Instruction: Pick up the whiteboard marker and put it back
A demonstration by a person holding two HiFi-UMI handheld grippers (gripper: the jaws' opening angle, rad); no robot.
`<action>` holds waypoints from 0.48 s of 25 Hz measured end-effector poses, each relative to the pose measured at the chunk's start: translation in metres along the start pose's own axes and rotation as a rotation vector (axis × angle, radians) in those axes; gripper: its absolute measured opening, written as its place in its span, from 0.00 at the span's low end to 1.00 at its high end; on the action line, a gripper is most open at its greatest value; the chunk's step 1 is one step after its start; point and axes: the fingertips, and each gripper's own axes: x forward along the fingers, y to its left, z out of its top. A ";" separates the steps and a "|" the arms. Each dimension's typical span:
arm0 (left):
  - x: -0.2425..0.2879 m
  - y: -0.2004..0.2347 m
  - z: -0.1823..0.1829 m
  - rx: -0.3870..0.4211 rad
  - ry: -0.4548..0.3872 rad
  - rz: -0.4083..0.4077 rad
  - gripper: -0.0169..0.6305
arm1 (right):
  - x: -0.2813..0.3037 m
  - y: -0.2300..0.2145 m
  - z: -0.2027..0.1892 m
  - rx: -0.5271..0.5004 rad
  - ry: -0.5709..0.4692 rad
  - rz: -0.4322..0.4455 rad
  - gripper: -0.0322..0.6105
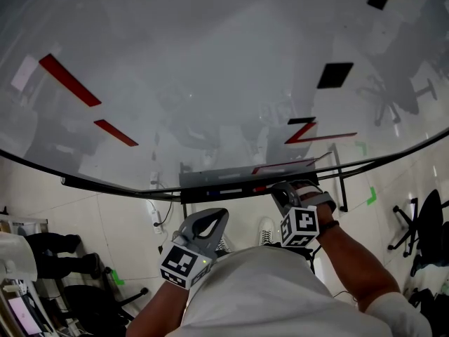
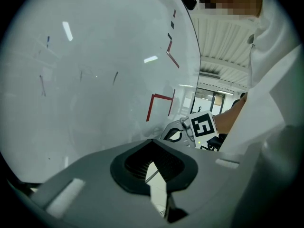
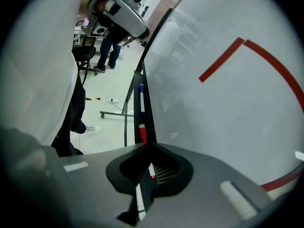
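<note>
A red-capped whiteboard marker (image 3: 141, 133) lies in the dark tray (image 3: 145, 103) under the whiteboard (image 1: 210, 83), with a blue-ended marker (image 3: 140, 93) farther along. My right gripper (image 1: 280, 190) is at the tray's right part, just past the red marker (image 1: 260, 187), and its jaws meet at the tips. Through the slit between them I see a white marker body with a red end (image 3: 150, 171); I cannot tell whether it is pinched or lies in the tray below. My left gripper (image 1: 210, 220) hangs shut and holding nothing, lower and to the left, off the tray.
The whiteboard carries red strokes (image 1: 69, 80) and black magnets (image 1: 334, 75). Its wheeled stand (image 3: 114, 113) is on the tiled floor. Office chairs (image 1: 421, 230) are at the right, and a person's legs (image 3: 107, 49) are beyond the board's far end.
</note>
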 end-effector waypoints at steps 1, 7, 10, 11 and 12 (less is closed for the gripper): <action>0.000 -0.001 0.001 0.001 -0.002 -0.003 0.05 | -0.002 -0.001 0.002 0.032 -0.017 0.005 0.05; 0.002 0.002 0.004 0.023 -0.018 0.007 0.05 | -0.022 -0.013 0.014 0.346 -0.155 0.049 0.05; 0.005 -0.003 0.004 0.026 -0.009 -0.009 0.05 | -0.028 -0.013 0.014 0.354 -0.170 0.049 0.05; 0.006 -0.004 0.004 0.026 -0.008 -0.013 0.05 | -0.031 -0.013 0.016 0.360 -0.181 0.049 0.05; 0.007 -0.004 0.004 0.028 -0.008 -0.014 0.05 | -0.035 -0.014 0.019 0.373 -0.199 0.050 0.05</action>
